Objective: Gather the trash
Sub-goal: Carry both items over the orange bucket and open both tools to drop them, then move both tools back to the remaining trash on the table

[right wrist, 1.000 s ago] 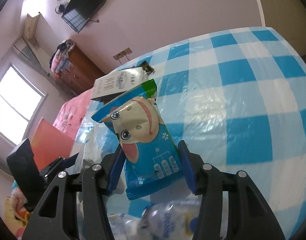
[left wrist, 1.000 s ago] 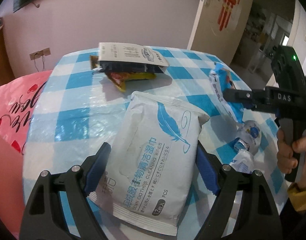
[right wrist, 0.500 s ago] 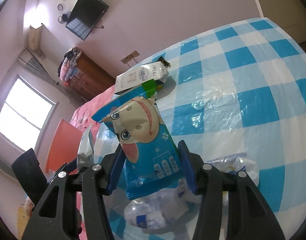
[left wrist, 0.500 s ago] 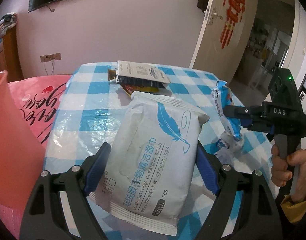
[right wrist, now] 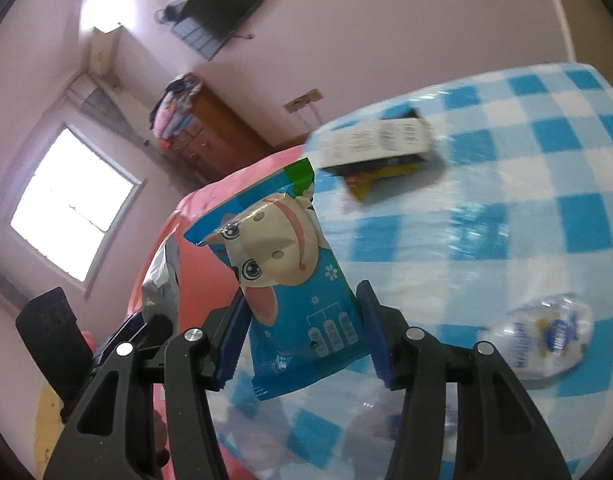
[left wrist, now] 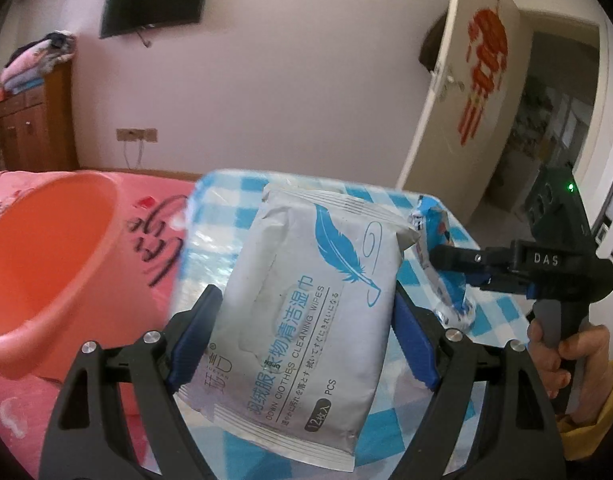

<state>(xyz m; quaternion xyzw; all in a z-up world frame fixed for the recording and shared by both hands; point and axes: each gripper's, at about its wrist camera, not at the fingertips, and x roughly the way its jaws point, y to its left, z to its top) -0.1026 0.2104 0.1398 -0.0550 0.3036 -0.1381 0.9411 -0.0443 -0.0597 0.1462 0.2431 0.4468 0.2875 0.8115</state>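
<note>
Wipes pack [left wrist: 306, 304] pinched lengthwise in left tongs [left wrist: 304, 340], feather end raised beside orange bin [left wrist: 46, 264], snack bag [right wrist: 294, 280] pinched upright in right tongs [right wrist: 302, 336] above bench [right wrist: 506, 208]

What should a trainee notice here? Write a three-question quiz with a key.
1. True or false: the left gripper is shut on the wipes pack.
2. What does the right gripper hold?
A. the crushed bottle
B. the blue snack packet
C. the white box
3. Fill in: the container at the left of the left wrist view, the orange ____, stands beside the checked table.

Key: 1 true; 2 B; 3 bin.
</note>
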